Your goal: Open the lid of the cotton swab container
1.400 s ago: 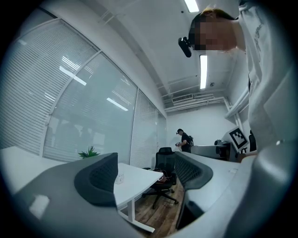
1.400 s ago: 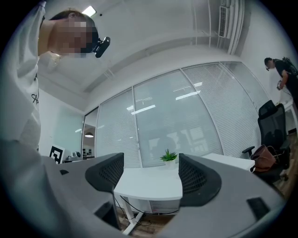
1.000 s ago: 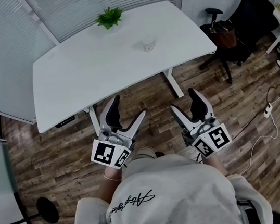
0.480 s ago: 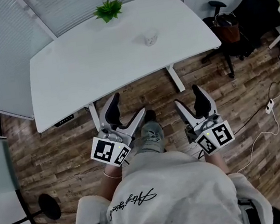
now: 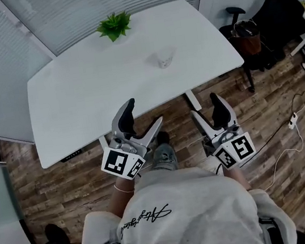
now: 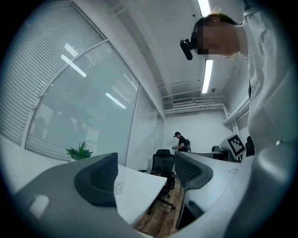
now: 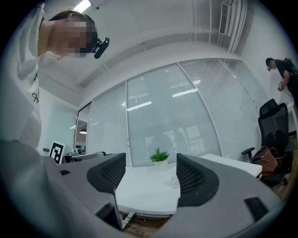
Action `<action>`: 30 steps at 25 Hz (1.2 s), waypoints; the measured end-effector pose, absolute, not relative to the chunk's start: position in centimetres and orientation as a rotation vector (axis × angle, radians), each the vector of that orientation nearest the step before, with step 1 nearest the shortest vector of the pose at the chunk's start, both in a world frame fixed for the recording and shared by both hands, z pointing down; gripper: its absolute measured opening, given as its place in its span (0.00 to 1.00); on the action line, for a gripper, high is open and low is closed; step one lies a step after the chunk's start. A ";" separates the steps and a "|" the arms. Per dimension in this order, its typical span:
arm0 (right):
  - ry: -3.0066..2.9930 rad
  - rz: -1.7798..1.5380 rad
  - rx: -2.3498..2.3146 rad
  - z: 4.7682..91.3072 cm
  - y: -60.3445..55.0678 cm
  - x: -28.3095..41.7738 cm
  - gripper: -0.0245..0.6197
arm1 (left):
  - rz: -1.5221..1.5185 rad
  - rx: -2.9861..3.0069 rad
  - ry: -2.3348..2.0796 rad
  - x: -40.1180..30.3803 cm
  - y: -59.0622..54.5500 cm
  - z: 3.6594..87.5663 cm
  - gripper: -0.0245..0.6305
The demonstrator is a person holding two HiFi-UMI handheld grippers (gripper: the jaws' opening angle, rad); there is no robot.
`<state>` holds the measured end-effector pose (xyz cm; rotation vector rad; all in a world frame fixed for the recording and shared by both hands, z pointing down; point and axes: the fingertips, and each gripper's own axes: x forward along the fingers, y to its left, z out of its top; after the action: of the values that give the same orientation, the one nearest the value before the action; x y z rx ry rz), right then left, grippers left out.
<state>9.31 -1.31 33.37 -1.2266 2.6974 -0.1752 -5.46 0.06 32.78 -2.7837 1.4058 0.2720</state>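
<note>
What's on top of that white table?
On the table, a small green plant stands at the far edge and a small clear container sits nearer the middle. The left gripper covers a bit of the near edge, so that patch cannot be seen.

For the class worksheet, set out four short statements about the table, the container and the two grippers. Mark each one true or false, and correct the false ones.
1. The cotton swab container stands on the white table. True.
2. The left gripper is clamped on the container. False: its jaws stand apart with nothing between them, well short of the container.
3. A green plant stands near the table's far edge. True.
4. The right gripper has its jaws shut. False: they stand apart and empty, over the wooden floor.
</note>
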 end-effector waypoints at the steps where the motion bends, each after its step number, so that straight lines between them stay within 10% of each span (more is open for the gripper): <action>1: 2.695 -0.173 -1.227 33.3 -2.2 9.1 0.54 | 0.268 -2.784 1.403 -5.7 -0.9 32.8 0.59; 30: 2.648 -0.148 -1.299 31.4 -21.0 5.2 0.53 | 0.234 -2.843 1.250 -8.5 -20.2 31.2 0.59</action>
<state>5.17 -20.96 31.38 -1.2990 2.6483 -0.1477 -8.53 -20.25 31.19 -2.8429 1.2499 0.2339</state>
